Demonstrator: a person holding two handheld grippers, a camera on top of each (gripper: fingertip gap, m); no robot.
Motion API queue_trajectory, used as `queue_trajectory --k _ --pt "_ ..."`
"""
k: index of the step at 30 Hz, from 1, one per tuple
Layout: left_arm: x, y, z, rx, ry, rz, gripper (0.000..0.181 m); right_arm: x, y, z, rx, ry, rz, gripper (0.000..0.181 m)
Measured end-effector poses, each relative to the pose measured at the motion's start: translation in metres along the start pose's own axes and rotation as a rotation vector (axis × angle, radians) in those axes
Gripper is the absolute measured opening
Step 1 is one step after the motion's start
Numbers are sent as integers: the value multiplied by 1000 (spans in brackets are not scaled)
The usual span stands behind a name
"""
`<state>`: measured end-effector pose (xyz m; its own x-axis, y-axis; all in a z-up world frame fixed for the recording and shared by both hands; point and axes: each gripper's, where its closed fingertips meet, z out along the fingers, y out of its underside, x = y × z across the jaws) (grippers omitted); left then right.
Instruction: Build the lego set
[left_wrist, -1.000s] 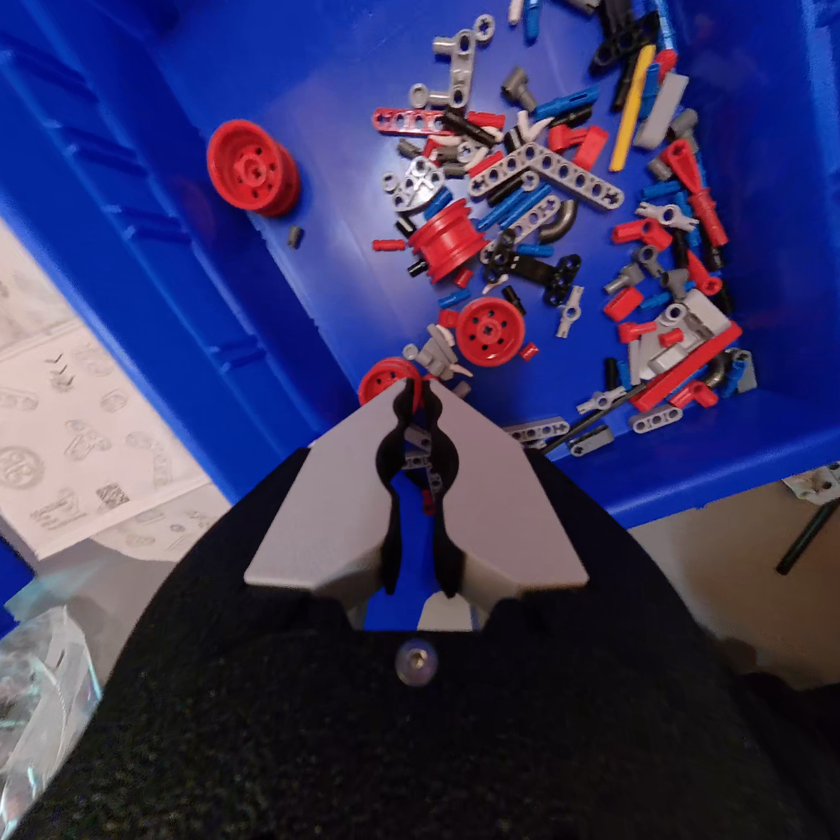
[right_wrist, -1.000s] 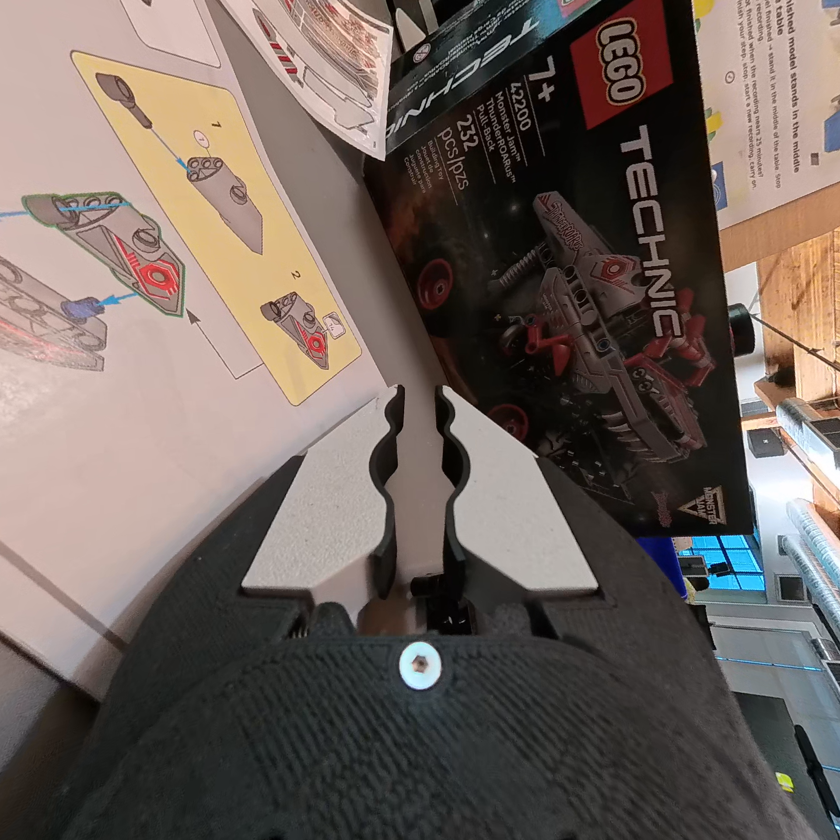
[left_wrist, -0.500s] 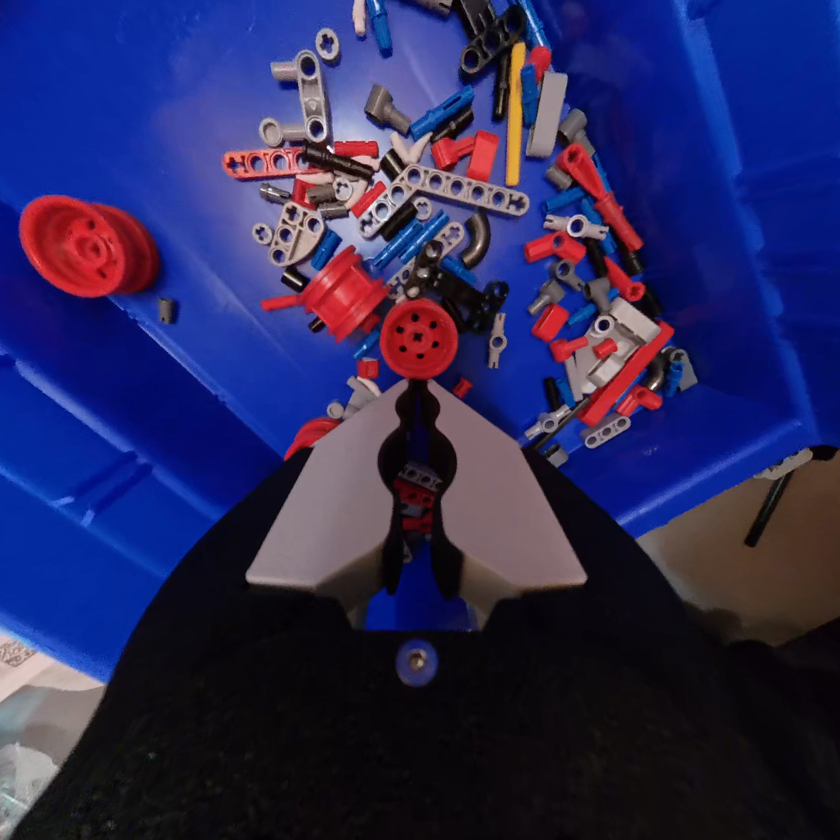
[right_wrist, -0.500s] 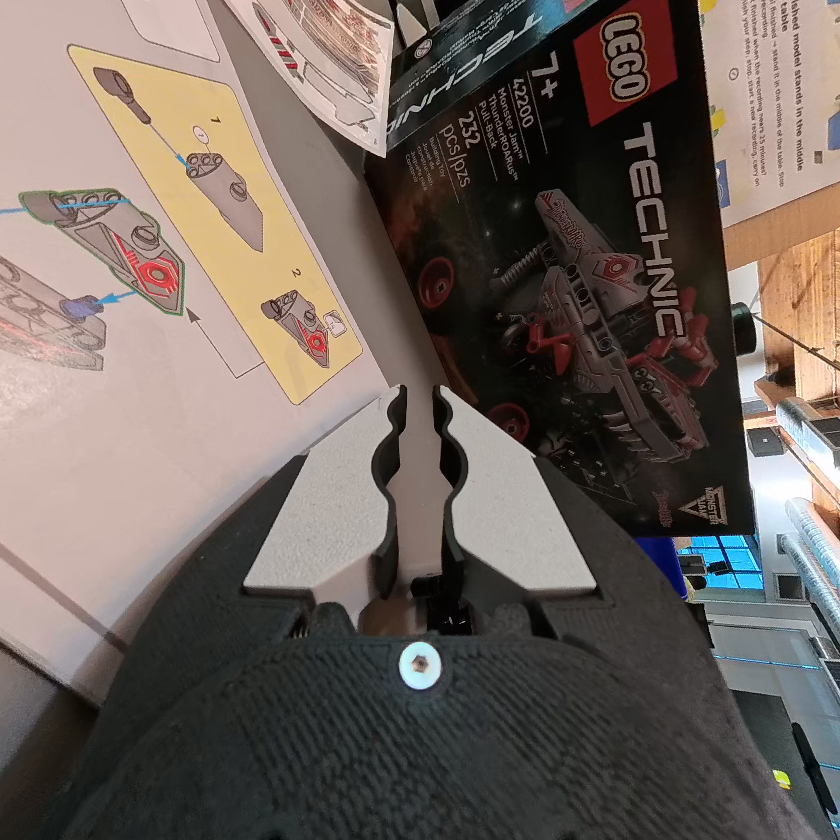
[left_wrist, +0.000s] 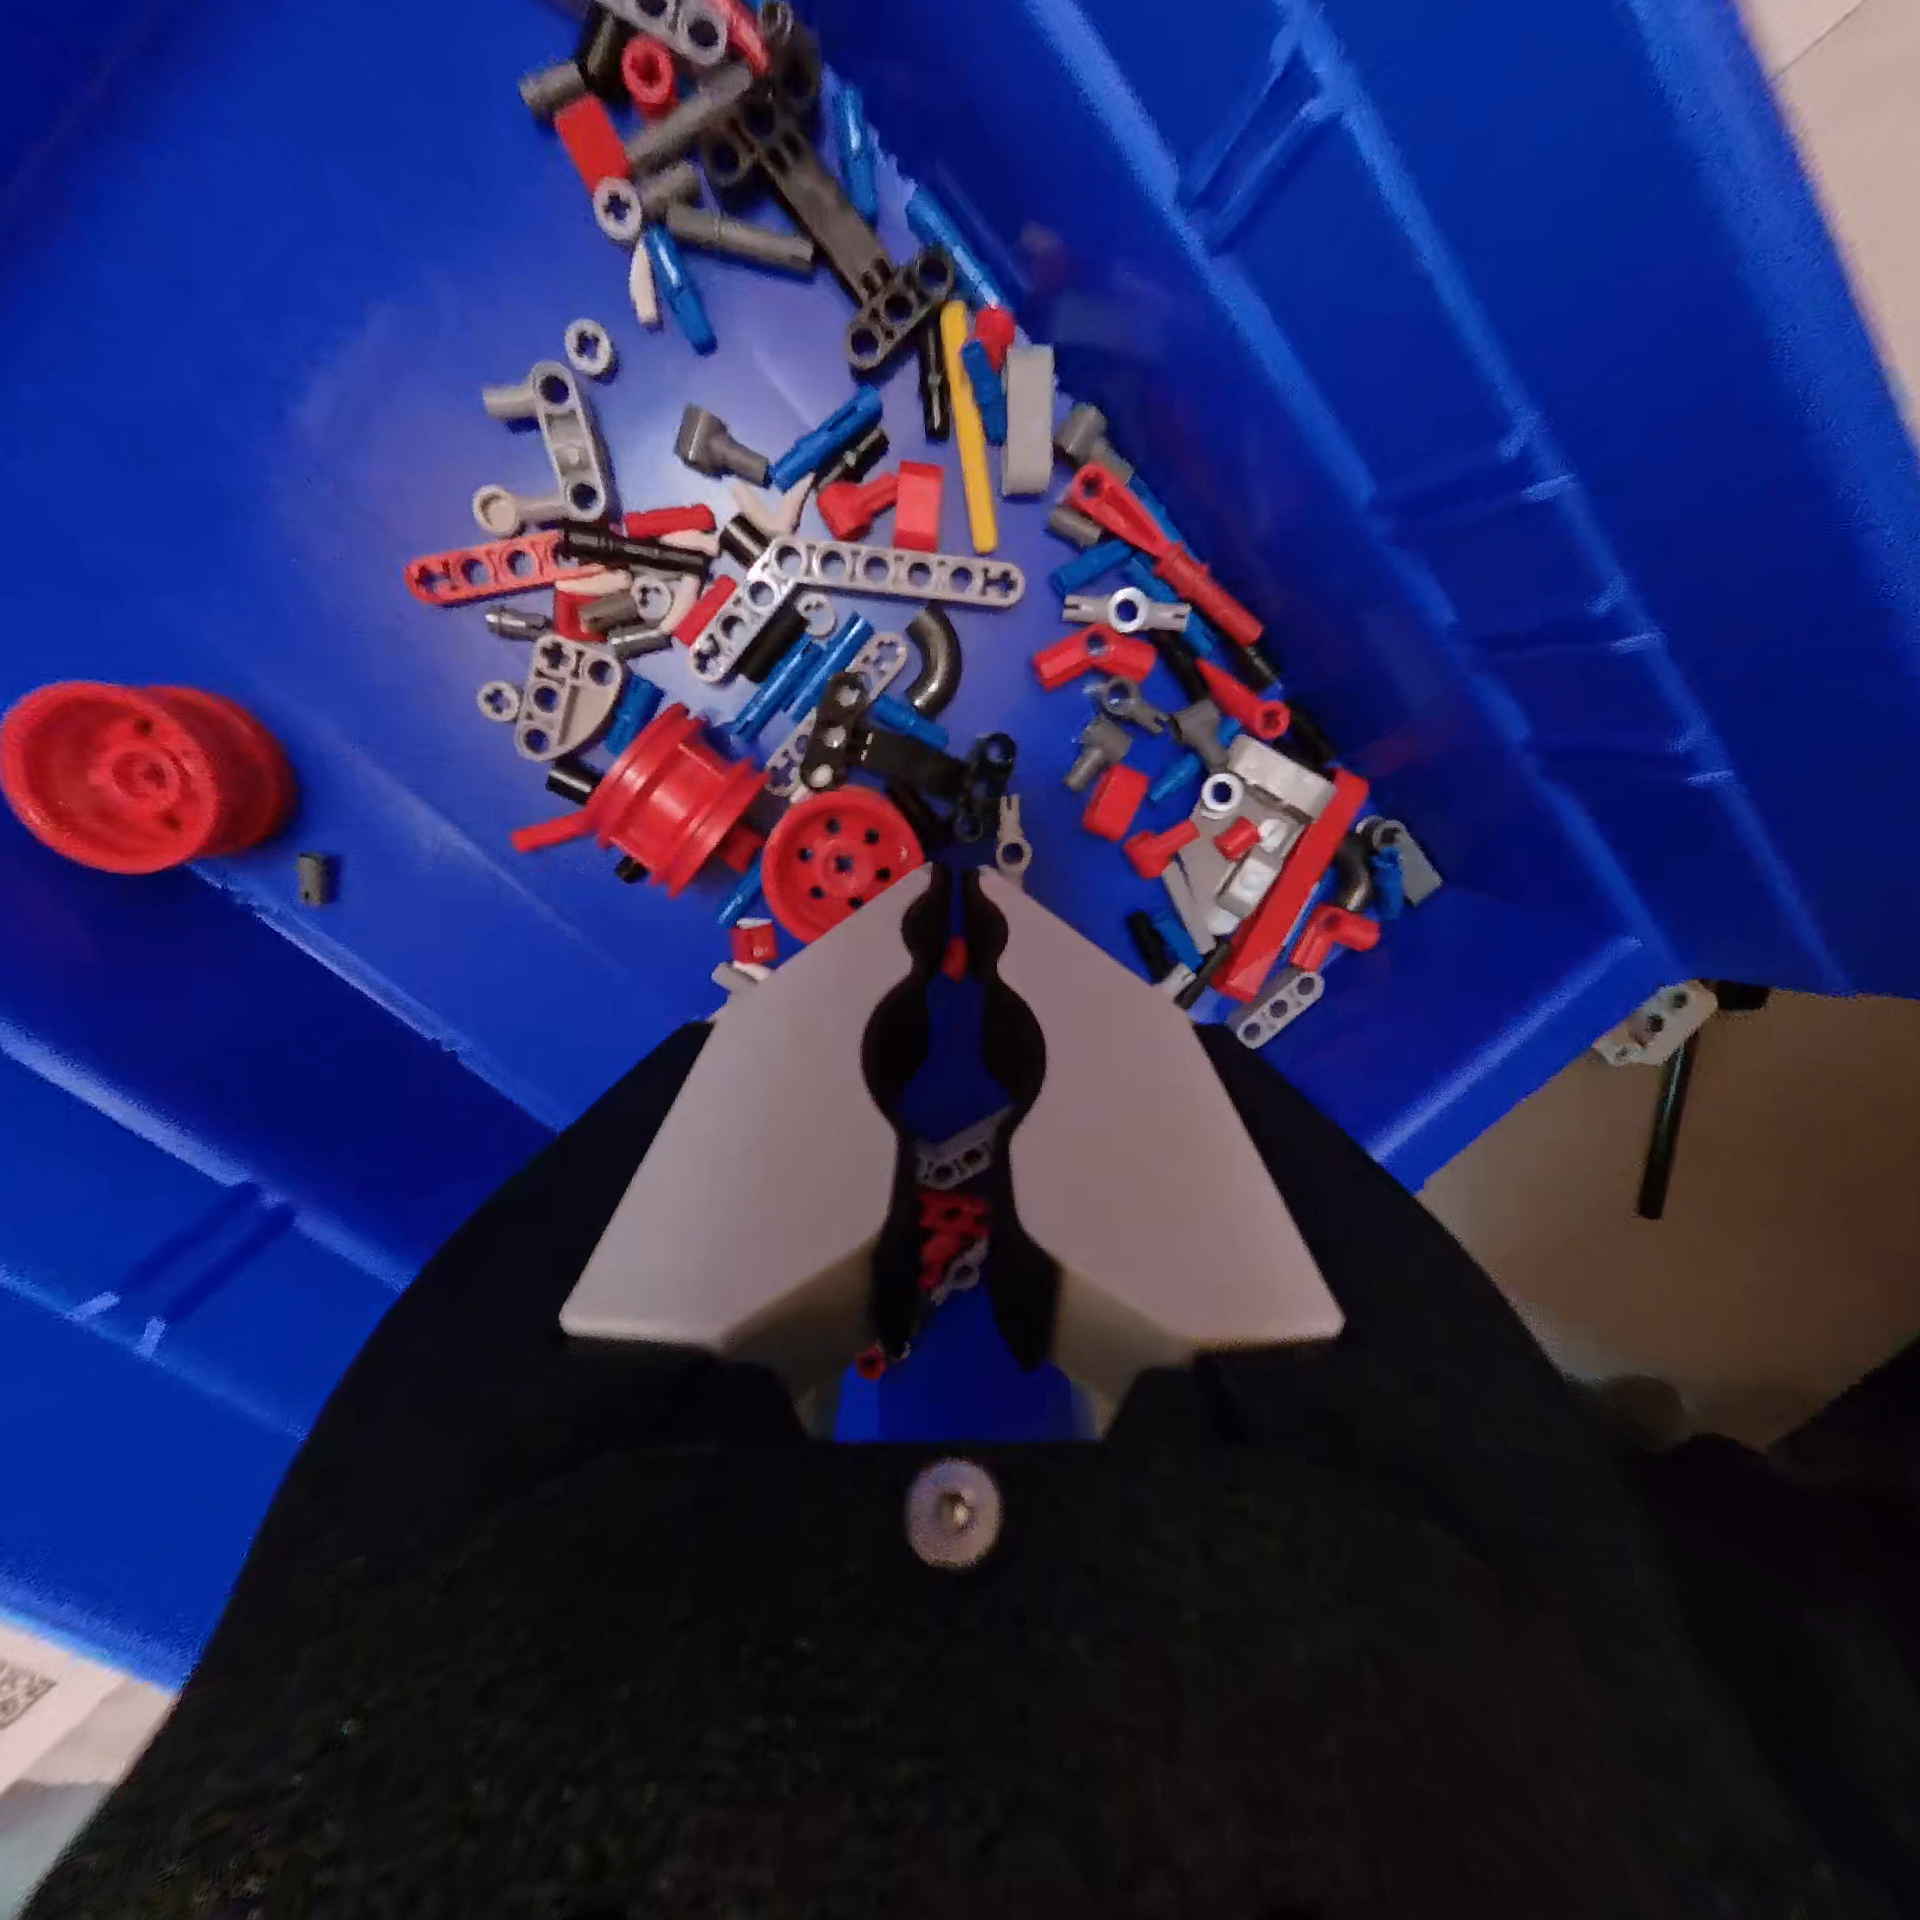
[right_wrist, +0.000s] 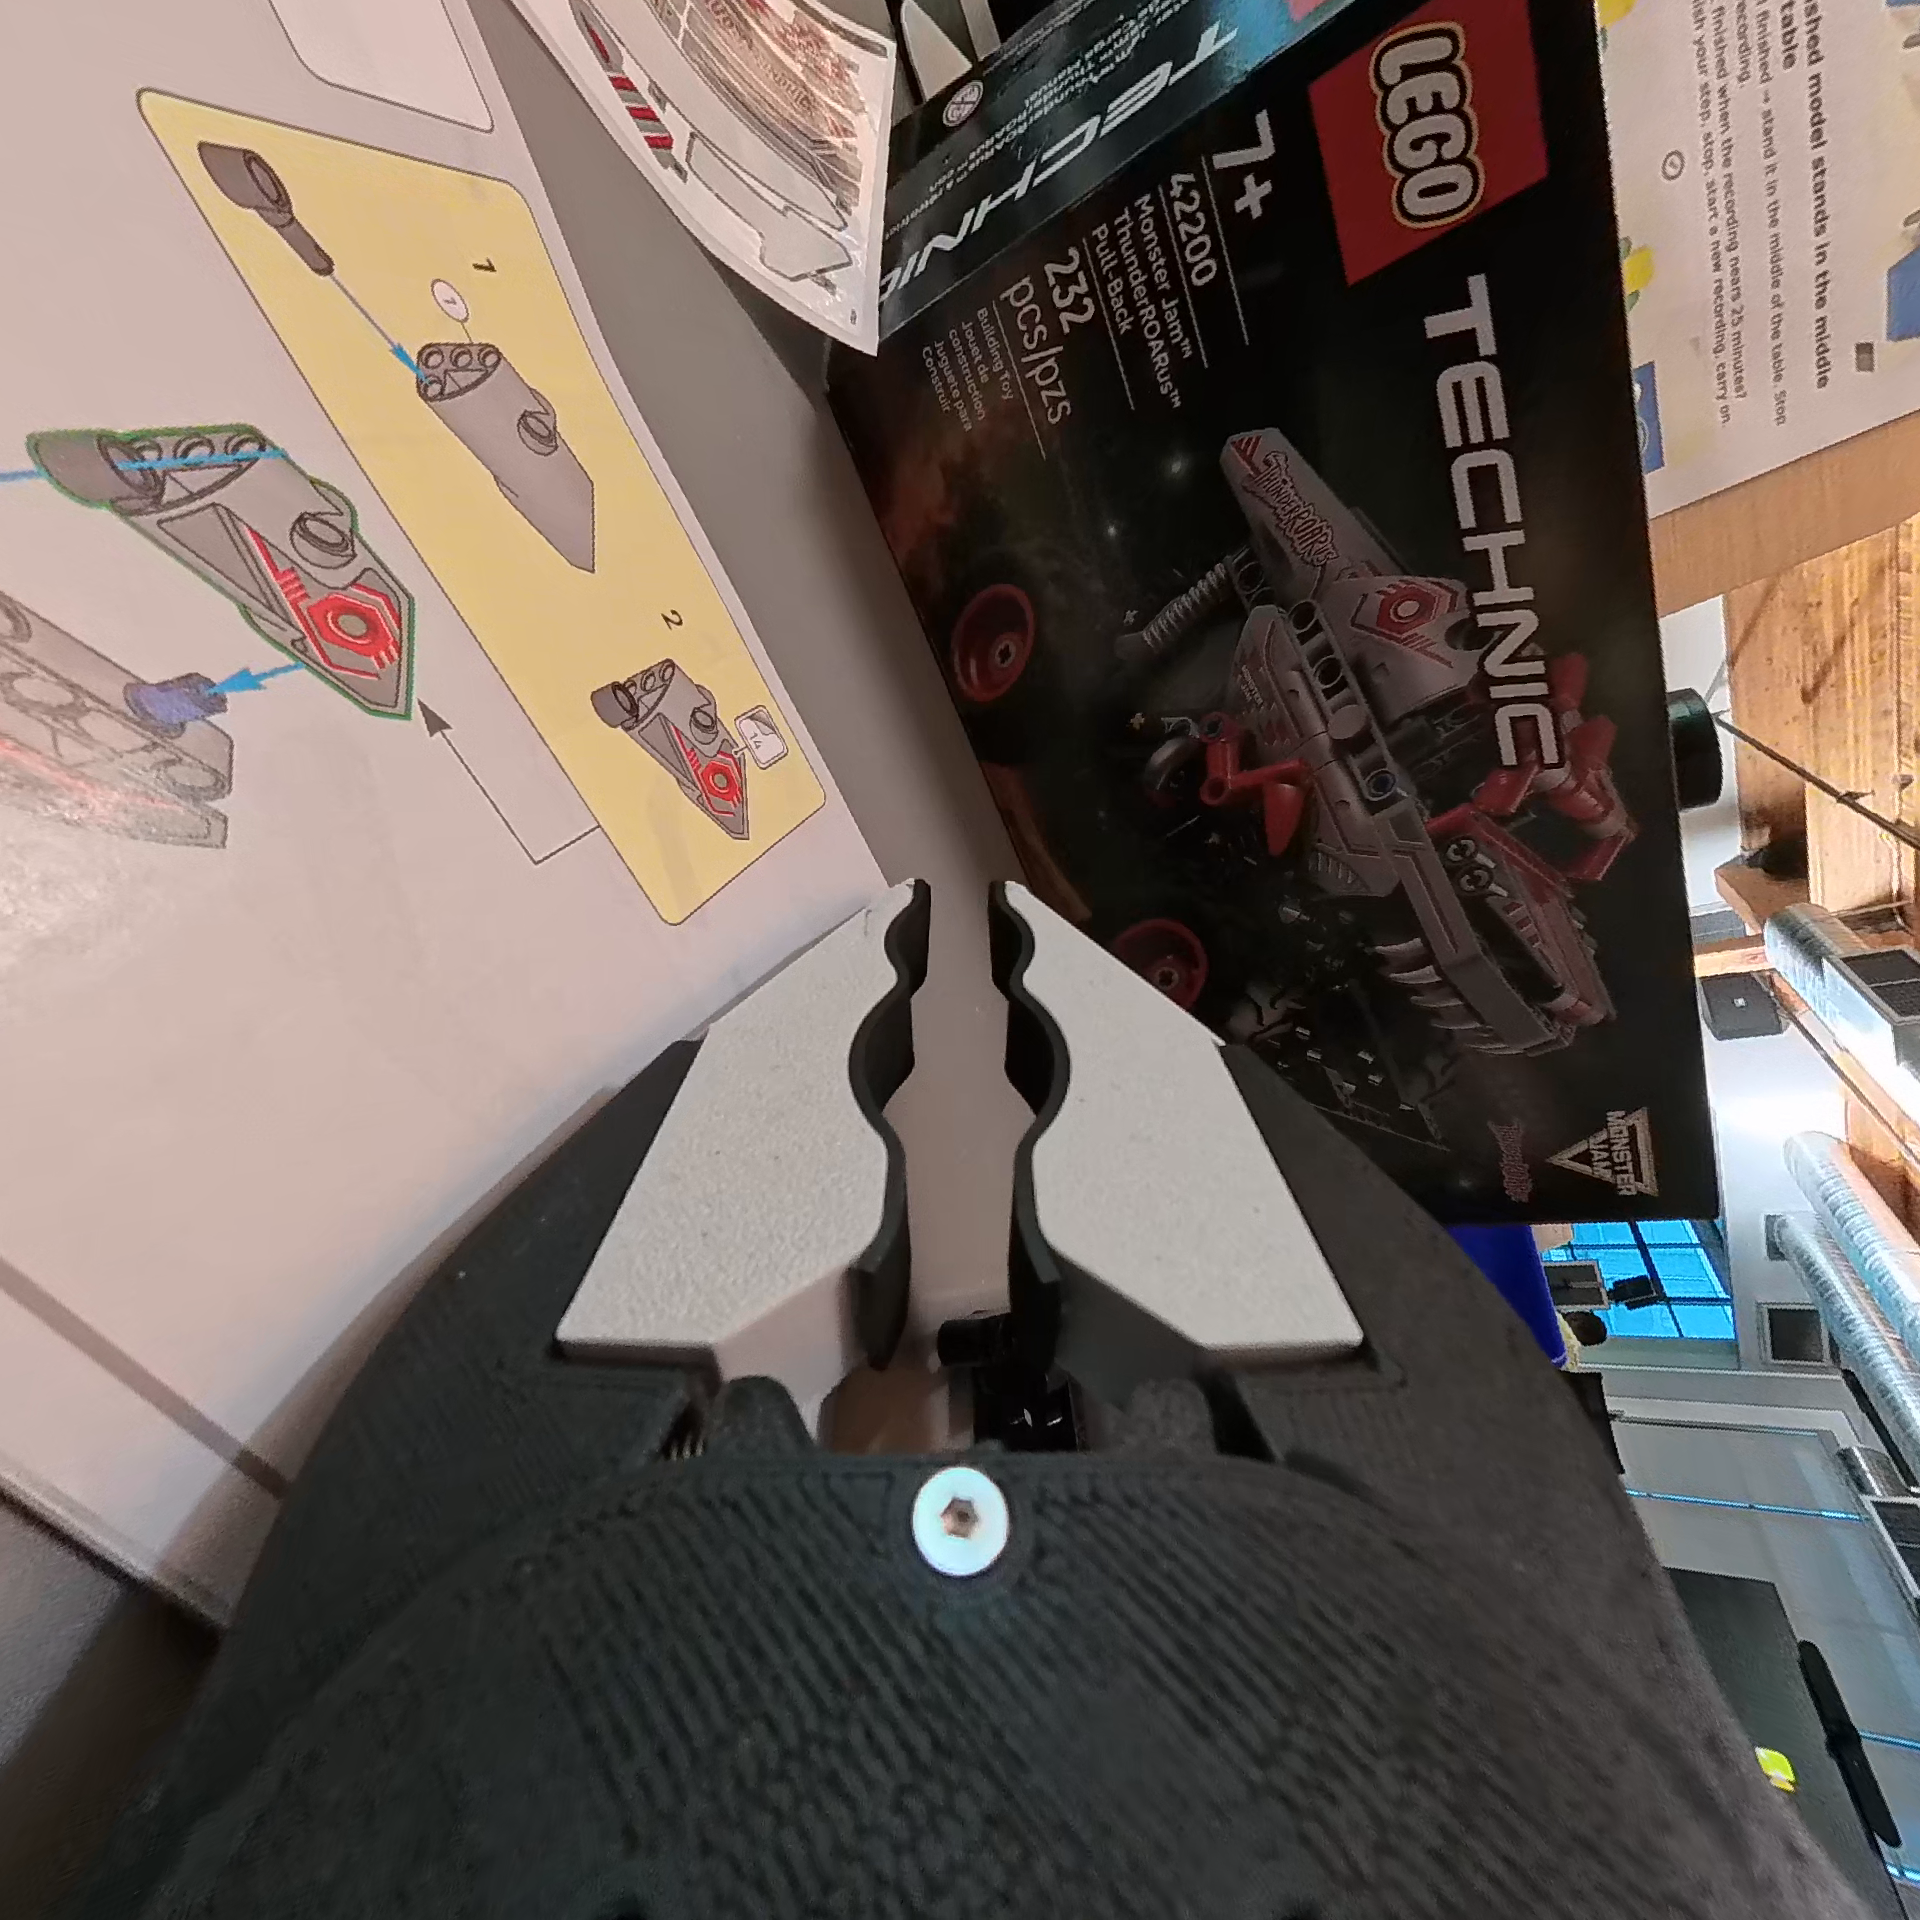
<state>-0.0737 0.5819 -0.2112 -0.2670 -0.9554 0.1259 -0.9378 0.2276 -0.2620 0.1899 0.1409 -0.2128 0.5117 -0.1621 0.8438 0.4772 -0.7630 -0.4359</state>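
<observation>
Hovering over a blue plastic bin of loose pieces, the left gripper looks nearly clenched; the right gripper is parted, empty, above the worktop.

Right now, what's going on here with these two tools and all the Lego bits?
A person is working on a Lego Technic set with a handheld tool in each hand. The left tool hangs over the blue bin of loose parts, its tips nearly together and empty, just past a red wheel hub. The right tool, slightly open and empty, points between the open instruction booklet and the set's box.
</observation>
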Motion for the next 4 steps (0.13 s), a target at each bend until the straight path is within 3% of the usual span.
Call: queue_trajectory --k 4 --pt "-15 2 0 -10 -69 -49 0 0 0 0 -1 2 0 10"
